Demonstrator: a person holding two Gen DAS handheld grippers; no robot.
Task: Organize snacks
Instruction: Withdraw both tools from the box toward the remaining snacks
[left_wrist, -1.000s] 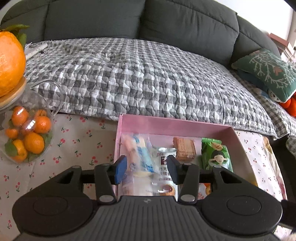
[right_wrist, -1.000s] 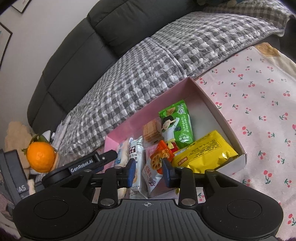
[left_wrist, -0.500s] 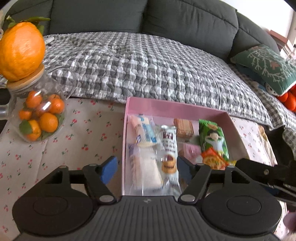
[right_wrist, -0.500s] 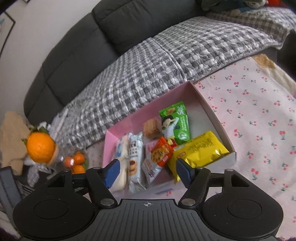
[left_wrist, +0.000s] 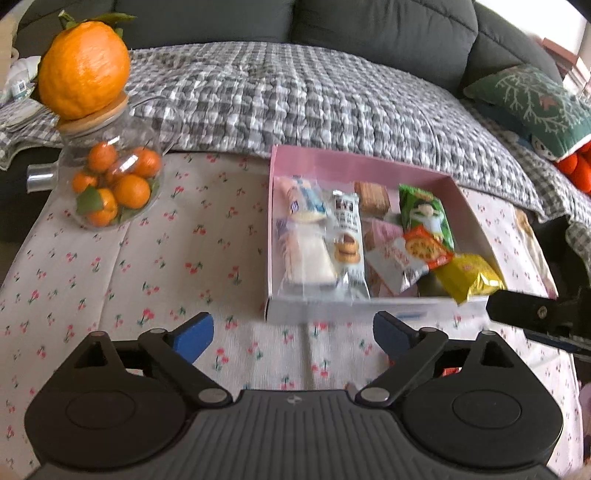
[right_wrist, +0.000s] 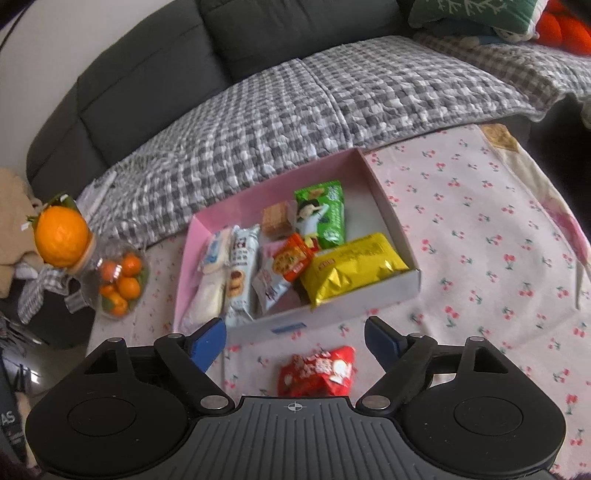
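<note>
A pink box (left_wrist: 351, 166) (right_wrist: 280, 173) on the cherry-print tablecloth holds several snack packets. Among them are a yellow packet (right_wrist: 354, 269) (left_wrist: 469, 277), a green packet (right_wrist: 325, 218), an orange-red packet (right_wrist: 291, 258), a white bar (left_wrist: 347, 236) and clear-wrapped bread (left_wrist: 306, 251). My left gripper (left_wrist: 293, 338) hovers before the box's front wall, its jaws opening with nothing between them. My right gripper (right_wrist: 295, 339) is also back from the box, jaws opening. A red packet (right_wrist: 317, 371) lies on the cloth under the gap between its fingers, untouched.
A glass jar of small oranges (left_wrist: 110, 184) with a big orange (left_wrist: 83, 70) on its lid stands at the table's left. Behind the table is a dark sofa with a checked quilt (left_wrist: 314, 103) and a green cushion (left_wrist: 532, 99). Cherry-print cloth (left_wrist: 147, 258) stretches left of the box.
Both grippers let go of the packets they held over the box and drew back from it, jaws spreading wide. The red packet has come into the right wrist view.
</note>
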